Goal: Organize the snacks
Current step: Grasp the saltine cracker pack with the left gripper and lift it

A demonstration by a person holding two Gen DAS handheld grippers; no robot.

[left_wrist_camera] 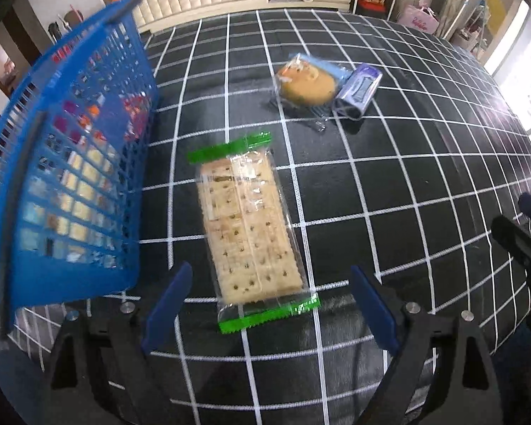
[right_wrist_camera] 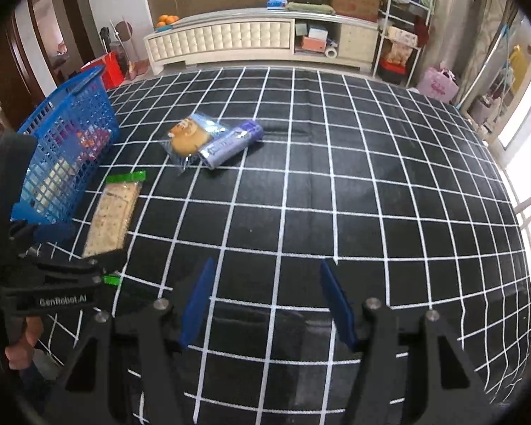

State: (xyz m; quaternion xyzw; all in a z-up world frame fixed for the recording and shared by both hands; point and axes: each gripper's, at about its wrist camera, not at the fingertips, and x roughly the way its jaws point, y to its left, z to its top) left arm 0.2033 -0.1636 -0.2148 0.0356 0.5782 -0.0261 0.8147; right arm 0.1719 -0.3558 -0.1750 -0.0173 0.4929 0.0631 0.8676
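A clear pack of crackers with green ends lies flat on the black grid cloth, also seen in the right wrist view. My left gripper is open, its blue fingers either side of the pack's near end, not touching it. A wrapped bun and a purple snack pack lie side by side farther back. A blue mesh basket with several snacks inside stands at the left. My right gripper is open and empty over bare cloth.
The table is covered by a black cloth with white grid lines. A white cabinet and shelves stand beyond the far edge. The left gripper's body shows at the left of the right wrist view.
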